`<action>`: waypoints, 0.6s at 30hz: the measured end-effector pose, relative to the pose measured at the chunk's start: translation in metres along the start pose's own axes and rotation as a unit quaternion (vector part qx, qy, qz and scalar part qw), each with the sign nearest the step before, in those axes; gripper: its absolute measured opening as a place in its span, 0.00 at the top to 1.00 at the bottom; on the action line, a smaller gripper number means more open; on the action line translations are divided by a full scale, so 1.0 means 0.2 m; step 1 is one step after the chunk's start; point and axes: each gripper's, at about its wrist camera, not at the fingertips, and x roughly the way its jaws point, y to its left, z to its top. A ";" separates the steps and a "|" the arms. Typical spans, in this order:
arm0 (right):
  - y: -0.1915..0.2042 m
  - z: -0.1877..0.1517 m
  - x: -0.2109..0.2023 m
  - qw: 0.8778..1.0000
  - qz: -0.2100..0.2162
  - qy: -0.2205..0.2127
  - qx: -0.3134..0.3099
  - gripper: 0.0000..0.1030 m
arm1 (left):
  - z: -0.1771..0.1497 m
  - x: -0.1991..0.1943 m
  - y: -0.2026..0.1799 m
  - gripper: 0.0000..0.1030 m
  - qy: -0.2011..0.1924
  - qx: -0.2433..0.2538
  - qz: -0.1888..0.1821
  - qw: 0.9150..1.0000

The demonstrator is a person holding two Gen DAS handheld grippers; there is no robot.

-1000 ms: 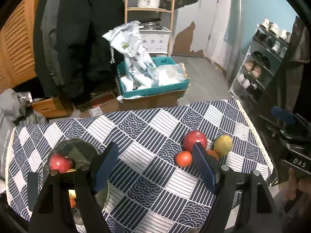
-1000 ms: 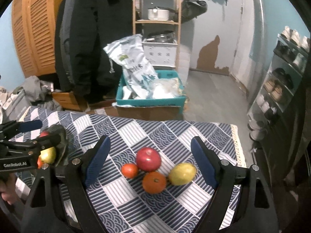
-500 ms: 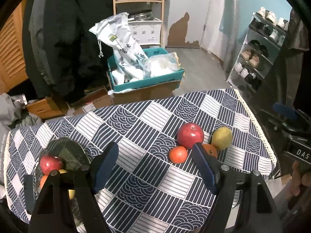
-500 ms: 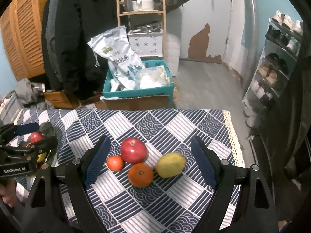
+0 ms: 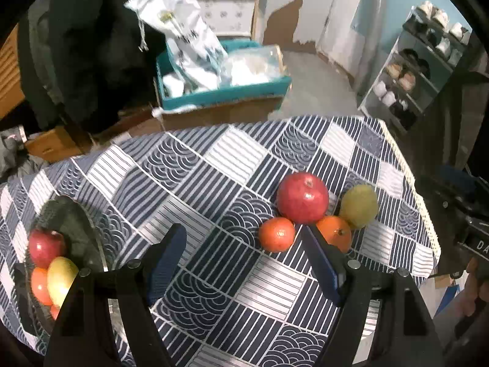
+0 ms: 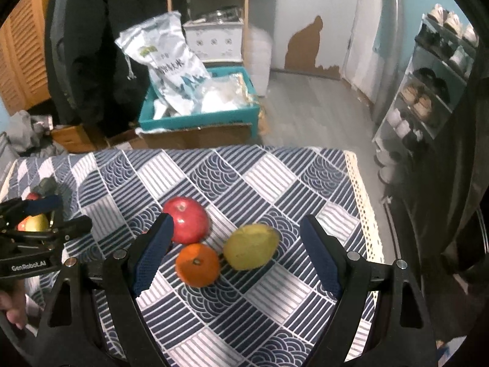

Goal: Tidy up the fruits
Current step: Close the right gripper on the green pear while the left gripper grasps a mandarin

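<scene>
Four fruits lie together on the patterned tablecloth [image 5: 195, 189]: a big red pomegranate [image 5: 302, 198] [image 6: 187, 220], a yellow-green mango [image 5: 359, 205] [image 6: 250, 246], an orange [image 6: 197, 265] [image 5: 333, 236], and a smaller tangerine [image 5: 277, 234]. At the left a dark glass bowl [image 5: 73, 214] holds a red apple [image 5: 46, 246], a yellow fruit [image 5: 61, 278] and orange ones. My left gripper [image 5: 244, 250] hangs open above the cloth, the tangerine just beyond its fingertips. My right gripper [image 6: 235, 244] is open over the orange and mango, touching neither.
Beyond the table's far edge stands a teal crate [image 5: 223, 91] with white bags on a cardboard box, a dark coat [image 6: 91, 46] and a wooden shelf. A shoe rack [image 6: 434, 91] is at the right. The left gripper [image 6: 36, 235] shows in the right wrist view near the bowl.
Both grippers have sunk toward the table and tipped further down; the fruits look larger and closer. Neither gripper's opening has changed.
</scene>
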 end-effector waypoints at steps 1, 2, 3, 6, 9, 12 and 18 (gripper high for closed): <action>-0.01 0.00 0.03 1.000 0.000 0.006 0.003 0.18 | 0.00 0.02 -0.01 0.23 0.005 0.002 0.000 1.000; -0.02 -0.01 0.05 1.000 0.001 0.011 0.005 0.18 | 0.00 0.06 -0.02 0.23 0.009 0.006 0.000 1.000; -0.02 -0.01 0.07 1.000 0.002 0.017 0.008 0.18 | 0.00 0.08 -0.03 0.23 0.013 0.009 0.001 1.000; -0.05 -0.02 0.15 0.999 0.009 0.035 0.023 0.18 | 0.00 0.16 -0.05 0.23 0.027 0.018 0.006 0.999; -0.08 -0.03 0.22 0.998 0.012 0.052 0.037 0.18 | -0.01 0.24 -0.06 0.23 0.042 0.023 0.004 0.999; -0.12 -0.05 0.29 0.996 0.006 0.069 0.051 0.18 | -0.03 0.32 -0.07 0.23 0.056 0.033 0.004 0.998; -0.18 -0.08 0.44 0.992 0.006 0.101 0.078 0.18 | -0.04 0.43 -0.11 0.23 0.073 0.042 0.002 0.996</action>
